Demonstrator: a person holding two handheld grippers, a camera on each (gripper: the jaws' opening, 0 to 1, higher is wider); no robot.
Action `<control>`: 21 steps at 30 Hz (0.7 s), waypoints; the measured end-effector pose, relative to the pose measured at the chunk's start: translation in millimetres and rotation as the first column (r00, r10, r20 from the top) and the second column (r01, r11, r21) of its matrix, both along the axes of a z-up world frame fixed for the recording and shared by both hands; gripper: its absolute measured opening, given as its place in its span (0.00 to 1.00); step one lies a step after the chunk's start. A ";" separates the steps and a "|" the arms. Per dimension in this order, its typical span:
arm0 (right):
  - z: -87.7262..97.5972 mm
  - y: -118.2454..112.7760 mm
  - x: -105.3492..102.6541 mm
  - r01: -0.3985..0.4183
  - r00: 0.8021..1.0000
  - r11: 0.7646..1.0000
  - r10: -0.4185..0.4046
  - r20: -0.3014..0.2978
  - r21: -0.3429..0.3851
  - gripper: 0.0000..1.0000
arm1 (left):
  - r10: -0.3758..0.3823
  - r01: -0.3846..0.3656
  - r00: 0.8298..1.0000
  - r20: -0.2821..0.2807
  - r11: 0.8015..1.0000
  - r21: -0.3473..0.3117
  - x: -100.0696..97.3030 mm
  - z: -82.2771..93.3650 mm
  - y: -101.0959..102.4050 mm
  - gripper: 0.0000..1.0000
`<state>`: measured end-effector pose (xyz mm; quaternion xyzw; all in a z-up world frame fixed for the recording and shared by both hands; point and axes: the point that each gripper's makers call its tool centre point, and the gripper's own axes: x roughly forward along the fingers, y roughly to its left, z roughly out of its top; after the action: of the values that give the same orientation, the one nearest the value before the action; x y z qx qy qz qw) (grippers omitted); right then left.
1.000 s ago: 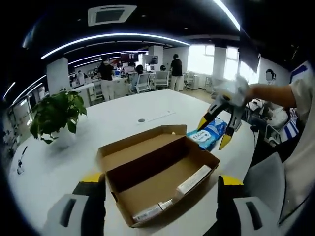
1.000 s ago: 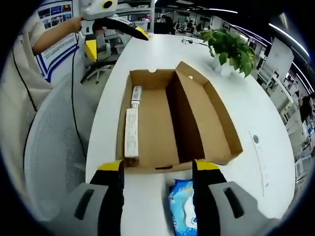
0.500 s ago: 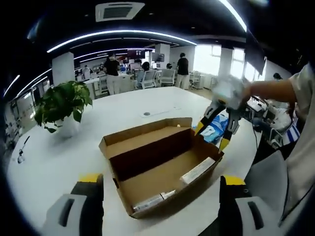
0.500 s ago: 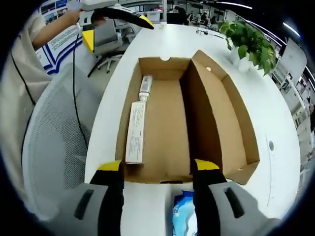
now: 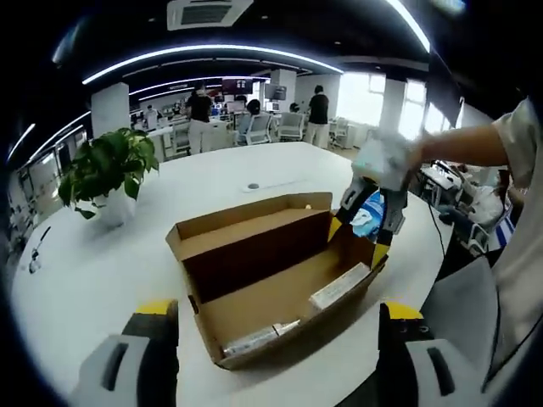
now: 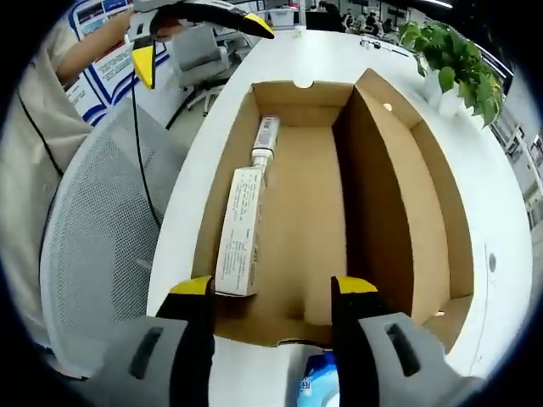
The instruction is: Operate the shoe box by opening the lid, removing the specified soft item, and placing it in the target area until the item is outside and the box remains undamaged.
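No text is coming through clearly enough to read. The long white carton (image 6: pixel 240 231) lying inside the open brown cardboard shoe box (image 6: pixel 373 182) is carrying rows of small print, but it is blurring out. The blue soft pack (image 5: pixel 368 214) beyond the box is showing a white label patch whose lettering is not making itself legible.

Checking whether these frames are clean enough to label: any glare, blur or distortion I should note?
Left gripper view: bright windows and ceiling light strips blow out, and the right gripper is blurred. Right gripper view: even light, sharp shoe box and carton. Both views: fisheye bends the white table edges.
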<state>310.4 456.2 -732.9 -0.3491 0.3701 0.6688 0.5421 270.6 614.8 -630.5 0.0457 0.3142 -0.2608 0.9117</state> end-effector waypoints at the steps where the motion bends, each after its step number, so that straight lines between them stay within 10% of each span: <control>1: -1.5 0.5 -0.6 -0.003 1.000 1.000 0.003 -0.002 -0.003 0.51 | 0.002 -0.002 1.000 -0.002 1.000 0.000 -0.5 -0.8 0.4 1.00; 10: -8.1 2.3 2.8 -0.015 1.000 1.000 0.015 0.009 -0.016 0.53 | 0.030 -0.030 0.999 -0.012 0.999 -0.031 -1.0 -1.7 1.9 0.99; 21: -8.5 2.8 -6.4 -0.038 0.999 0.999 0.039 0.018 -0.010 0.30 | 0.066 -0.065 0.998 -0.022 0.998 0.009 0.5 -10.5 15.0 0.98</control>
<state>304.1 459.0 -741.4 -0.3647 0.3615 0.6742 0.5308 271.1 629.9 -640.9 0.0361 0.3265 -0.2300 0.9161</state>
